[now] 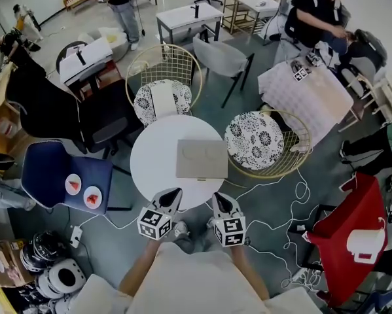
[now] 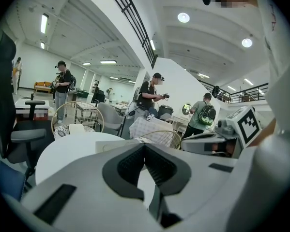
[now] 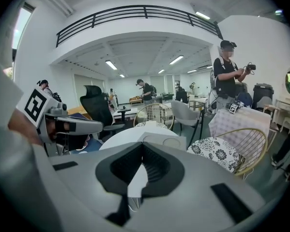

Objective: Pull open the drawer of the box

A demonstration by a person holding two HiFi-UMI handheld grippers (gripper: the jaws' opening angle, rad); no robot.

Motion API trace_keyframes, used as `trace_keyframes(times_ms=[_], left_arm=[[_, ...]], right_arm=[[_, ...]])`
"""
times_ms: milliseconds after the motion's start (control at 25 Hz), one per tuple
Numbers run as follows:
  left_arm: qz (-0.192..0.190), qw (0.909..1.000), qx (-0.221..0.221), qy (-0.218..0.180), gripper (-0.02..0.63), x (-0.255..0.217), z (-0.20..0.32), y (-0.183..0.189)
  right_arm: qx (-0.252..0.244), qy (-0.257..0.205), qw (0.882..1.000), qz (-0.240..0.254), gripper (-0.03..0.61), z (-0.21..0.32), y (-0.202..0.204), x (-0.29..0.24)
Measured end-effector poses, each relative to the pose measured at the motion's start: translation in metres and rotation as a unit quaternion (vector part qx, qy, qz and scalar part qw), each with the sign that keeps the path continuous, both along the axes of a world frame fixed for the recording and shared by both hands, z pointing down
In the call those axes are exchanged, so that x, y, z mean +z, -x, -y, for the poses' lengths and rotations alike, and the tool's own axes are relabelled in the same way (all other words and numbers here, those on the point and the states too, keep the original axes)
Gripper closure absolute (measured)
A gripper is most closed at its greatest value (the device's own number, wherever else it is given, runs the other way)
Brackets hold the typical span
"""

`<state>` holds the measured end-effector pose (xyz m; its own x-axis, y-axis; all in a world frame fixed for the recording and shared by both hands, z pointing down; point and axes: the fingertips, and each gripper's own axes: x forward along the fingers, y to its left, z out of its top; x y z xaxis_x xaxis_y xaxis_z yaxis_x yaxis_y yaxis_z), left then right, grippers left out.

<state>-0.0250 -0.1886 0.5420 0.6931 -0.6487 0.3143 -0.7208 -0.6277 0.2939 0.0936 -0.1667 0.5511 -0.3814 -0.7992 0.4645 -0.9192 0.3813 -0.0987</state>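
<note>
Both together, empty: left gripper [image 1: 175, 193] fingers, right gripper [image 1: 220, 199] fingers | box [image 1: 202, 159] on round white table [image 1: 153, 156] | wire chairs [image 1: 267, 136] beside

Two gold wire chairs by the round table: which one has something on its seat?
The far chair, beyond the table: a flat white object lies on its patterned cushion. The right-hand chair has a bare cushion.

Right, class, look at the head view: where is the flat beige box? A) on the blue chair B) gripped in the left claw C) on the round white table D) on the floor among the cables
C: the box lies flat on the round white table, and the left claw is shut with nothing in it.
</note>
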Motion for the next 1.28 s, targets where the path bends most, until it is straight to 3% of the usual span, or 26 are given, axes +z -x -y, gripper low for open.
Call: trace_keyframes(times_ms=[760,1280], left_arm=[[0.014,0.9960,-0.001,0.088,0.603,0.091,-0.027,0.005],[0.025,0.9932,-0.013,0.113,0.603,0.135,-0.011,0.009]], right_arm=[[-0.025,0.126,0.992,-0.003,0.563,-0.066,0.015,0.097],[-0.029,0.163,0.986,0.005,0.563,-0.074,0.021,0.129]])
